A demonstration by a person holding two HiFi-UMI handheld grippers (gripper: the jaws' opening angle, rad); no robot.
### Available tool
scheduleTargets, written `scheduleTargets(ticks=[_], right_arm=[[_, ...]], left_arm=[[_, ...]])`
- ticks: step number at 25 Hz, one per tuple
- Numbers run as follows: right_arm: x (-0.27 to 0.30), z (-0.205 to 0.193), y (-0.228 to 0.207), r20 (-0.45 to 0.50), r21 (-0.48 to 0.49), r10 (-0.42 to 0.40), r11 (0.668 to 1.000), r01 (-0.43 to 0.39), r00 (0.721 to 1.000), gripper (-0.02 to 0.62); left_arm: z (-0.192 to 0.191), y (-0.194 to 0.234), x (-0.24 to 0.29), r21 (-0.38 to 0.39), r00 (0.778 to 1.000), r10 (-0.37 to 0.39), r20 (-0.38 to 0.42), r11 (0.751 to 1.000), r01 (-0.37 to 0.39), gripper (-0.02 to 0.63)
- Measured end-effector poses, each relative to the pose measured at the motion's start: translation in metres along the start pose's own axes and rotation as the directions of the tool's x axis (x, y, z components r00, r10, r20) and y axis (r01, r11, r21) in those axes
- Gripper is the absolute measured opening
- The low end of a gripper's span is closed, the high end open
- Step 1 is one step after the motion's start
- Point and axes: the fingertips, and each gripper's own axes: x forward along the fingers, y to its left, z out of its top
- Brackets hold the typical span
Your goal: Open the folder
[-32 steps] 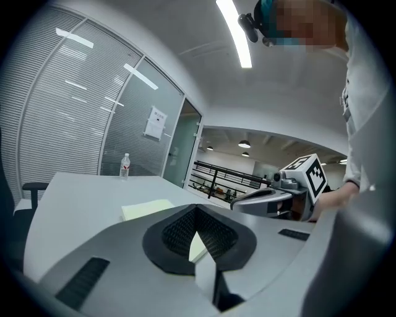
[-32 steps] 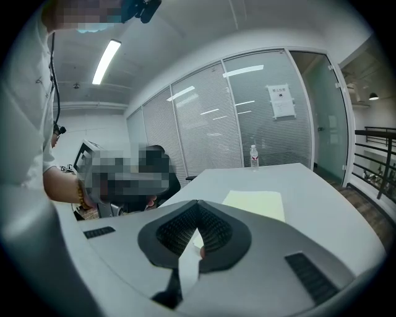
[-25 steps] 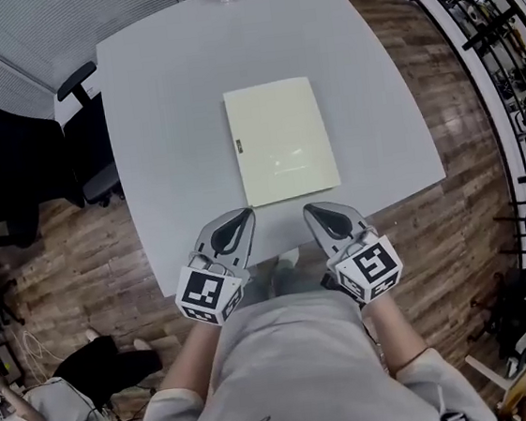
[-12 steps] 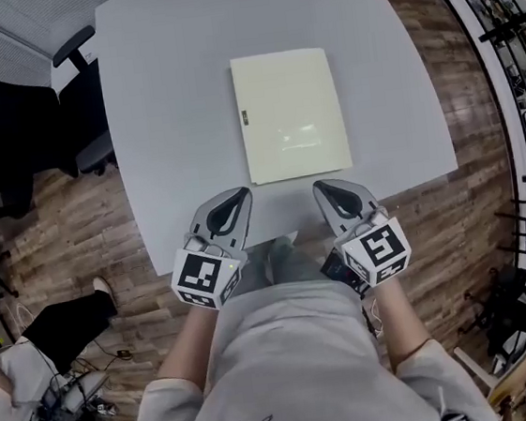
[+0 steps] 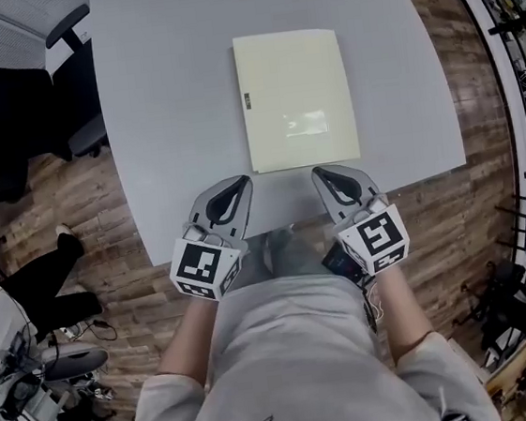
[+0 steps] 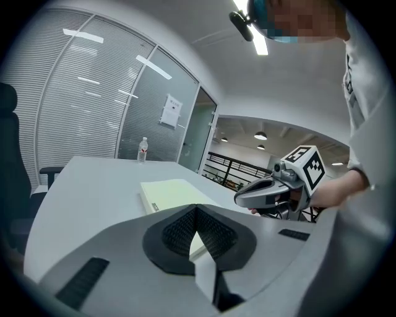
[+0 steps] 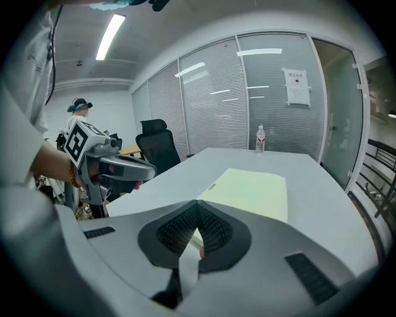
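Observation:
A pale yellow-green folder (image 5: 295, 97) lies closed and flat on the grey table (image 5: 165, 93), with a small label near its left edge. My left gripper (image 5: 239, 181) hovers over the table's near edge, just left of the folder's near left corner, shut and empty. Level with it, my right gripper (image 5: 320, 172) is at the folder's near edge, also shut with nothing held. In the left gripper view the folder (image 6: 170, 193) lies ahead of the meeting jaw tips (image 6: 197, 210). The right gripper view shows the folder (image 7: 250, 189) just beyond its own jaws (image 7: 198, 207).
A water bottle (image 6: 143, 150) stands at the table's far edge. Black office chairs (image 5: 7, 121) crowd the left side, and a dark rack (image 5: 516, 25) lines the right. Another person's legs (image 5: 35, 278) are on the wooden floor at the left.
Both grippers have sunk a little and come closer to the folder's near edge, still side by side. The folder has not moved; the head view has shifted.

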Motion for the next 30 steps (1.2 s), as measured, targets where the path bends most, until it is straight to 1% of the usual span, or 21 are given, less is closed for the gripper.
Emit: scheduleTargets(ticks=[13,21,24,25,28,30], right_arm=[[0.020,-0.009,0.002,-0.047,-0.022,0.035,0.999,-0.036,0.998,0.018],[0.035,-0.021,-0.001,-0.101,-0.094,0.013,0.995,-0.022,0.995,0.018],[0.040,-0.027,0.001,-0.126,-0.132,0.017,0.991,-0.034,0.992,0.025],[0.041,-0.030,0.003,-0.135,-0.145,0.020,0.989,-0.040,0.991,0.029],[0.043,-0.042,0.006,-0.174,-0.180,0.022,0.982,-0.053,0.985,0.095],[0.046,-0.048,0.007,-0.197,-0.217,0.014,0.975,-0.058,0.980,0.121]], left_arm=[[-0.023,0.002,0.016,-0.024,0.998,-0.020,-0.053,1.000,0.019,0.009],[-0.038,0.011,0.026,-0.034,0.996,-0.015,-0.085,0.999,0.012,0.009],[-0.042,0.011,0.029,-0.039,0.996,-0.015,-0.093,0.999,0.012,0.009],[-0.044,0.011,0.030,-0.042,0.995,-0.016,-0.096,0.999,0.012,0.009],[-0.046,0.010,0.031,-0.050,0.994,-0.017,-0.104,0.999,0.011,0.009],[-0.048,0.011,0.031,-0.054,0.994,-0.017,-0.108,0.998,0.011,0.009]])
